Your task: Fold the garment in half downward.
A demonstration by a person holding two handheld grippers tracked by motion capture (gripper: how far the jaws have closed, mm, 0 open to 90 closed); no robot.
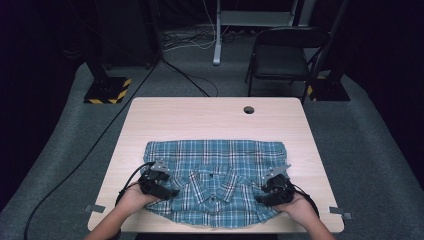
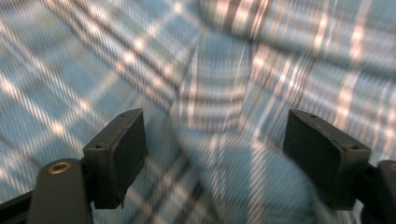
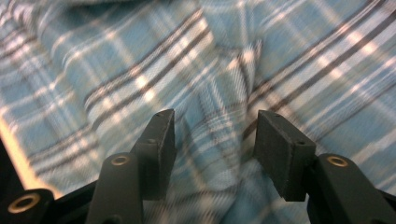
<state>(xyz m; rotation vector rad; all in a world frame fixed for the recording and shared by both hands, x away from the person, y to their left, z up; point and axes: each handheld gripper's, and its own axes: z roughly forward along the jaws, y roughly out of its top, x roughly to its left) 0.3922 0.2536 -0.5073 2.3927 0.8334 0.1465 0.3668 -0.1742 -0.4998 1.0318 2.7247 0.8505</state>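
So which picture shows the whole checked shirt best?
The high view. There the whole shirt lies folded on the table, collar in the middle, edges clear, a gripper at each side. The left gripper view and the right gripper view give only a blurry close-up patch of its blue plaid cloth between open jaws.

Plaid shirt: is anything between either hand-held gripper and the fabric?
Nothing visible. The left hand-held gripper and right hand-held gripper sit directly over the plaid shirt on the table, jaws open with bare cloth between them.
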